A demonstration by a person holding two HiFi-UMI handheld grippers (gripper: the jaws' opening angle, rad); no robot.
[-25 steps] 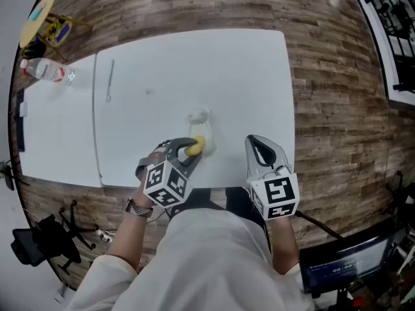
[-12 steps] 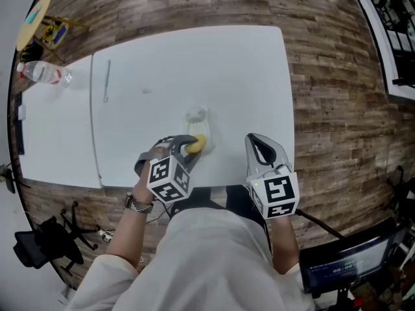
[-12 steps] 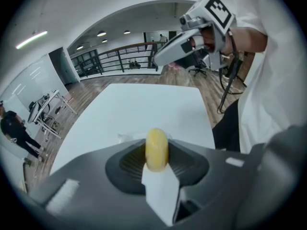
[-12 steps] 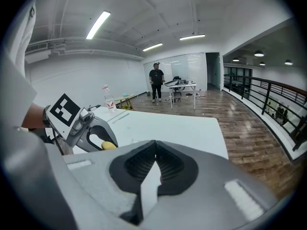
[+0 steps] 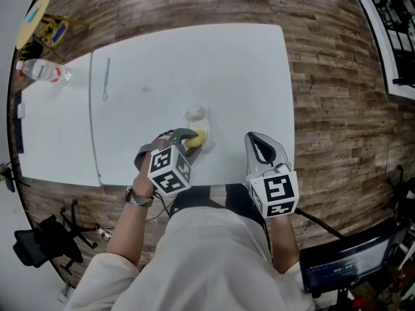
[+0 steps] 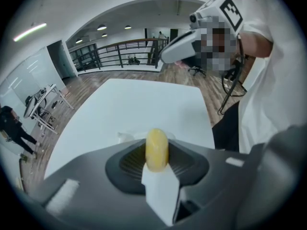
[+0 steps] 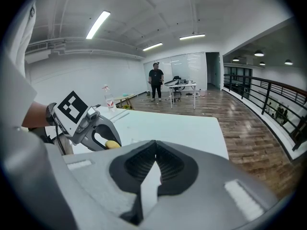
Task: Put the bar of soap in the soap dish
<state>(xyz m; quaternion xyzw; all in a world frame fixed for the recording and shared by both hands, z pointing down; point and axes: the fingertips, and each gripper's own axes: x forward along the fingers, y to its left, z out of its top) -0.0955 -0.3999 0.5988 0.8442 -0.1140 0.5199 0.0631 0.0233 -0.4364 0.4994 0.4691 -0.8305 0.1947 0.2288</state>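
Note:
My left gripper (image 5: pixel 194 140) is shut on a yellow bar of soap (image 5: pixel 197 138), held just above the white table (image 5: pixel 214 63) near its front edge. In the left gripper view the soap (image 6: pixel 156 147) stands on edge between the dark pads. The clear soap dish (image 5: pixel 197 115) sits on the table just beyond the soap, and its rim (image 6: pixel 125 137) shows behind the jaws. My right gripper (image 5: pixel 260 145) hovers at the table's front right, its jaws closed together with nothing between them (image 7: pixel 154 158). From that view the left gripper (image 7: pixel 93 128) and the soap (image 7: pixel 112 144) are at the left.
A second white table (image 5: pixel 52 135) adjoins on the left, with a water bottle (image 5: pixel 42 71) at its far corner. A thin rod (image 5: pixel 106 80) lies near the seam. Wooden floor surrounds the tables. A person (image 7: pixel 156 80) stands far off across the room.
My left gripper has tipped a little and carried the soap slightly closer to the dish. The right gripper has stayed where it was.

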